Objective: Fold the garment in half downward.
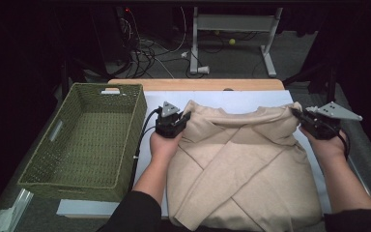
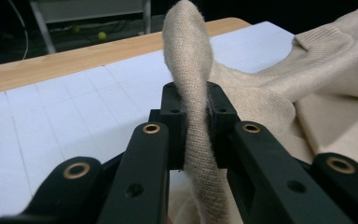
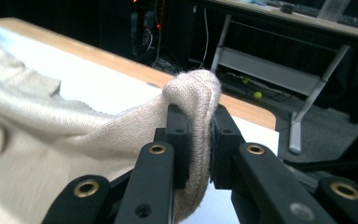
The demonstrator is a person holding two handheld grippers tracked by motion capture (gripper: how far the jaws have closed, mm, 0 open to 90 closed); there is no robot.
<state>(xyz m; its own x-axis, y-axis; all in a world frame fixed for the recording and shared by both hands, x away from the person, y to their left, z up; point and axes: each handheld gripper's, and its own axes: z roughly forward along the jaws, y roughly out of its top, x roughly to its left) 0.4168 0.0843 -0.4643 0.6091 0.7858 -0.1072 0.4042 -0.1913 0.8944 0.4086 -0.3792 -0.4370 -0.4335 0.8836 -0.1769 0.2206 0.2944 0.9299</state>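
A beige knit sweater point(image 1: 241, 164) lies folded on the white gridded mat, sleeves crossed over its body and collar toward the far edge. My left gripper point(image 1: 186, 117) is shut on the sweater's far left shoulder; in the left gripper view a fold of the knit point(image 2: 193, 84) stands up pinched between the jaws of that gripper point(image 2: 196, 123). My right gripper point(image 1: 297, 113) is shut on the far right shoulder, and the right gripper view shows a bunched fold point(image 3: 193, 100) squeezed between its jaws point(image 3: 198, 140). Both shoulders are raised slightly off the mat.
A green woven basket point(image 1: 89, 140) with nothing in it stands to the left of the sweater, close to my left hand. The white mat point(image 1: 236, 100) covers a wooden table point(image 1: 198, 84). Beyond the table are cables, a metal frame point(image 1: 232, 29) and yellow balls on the floor.
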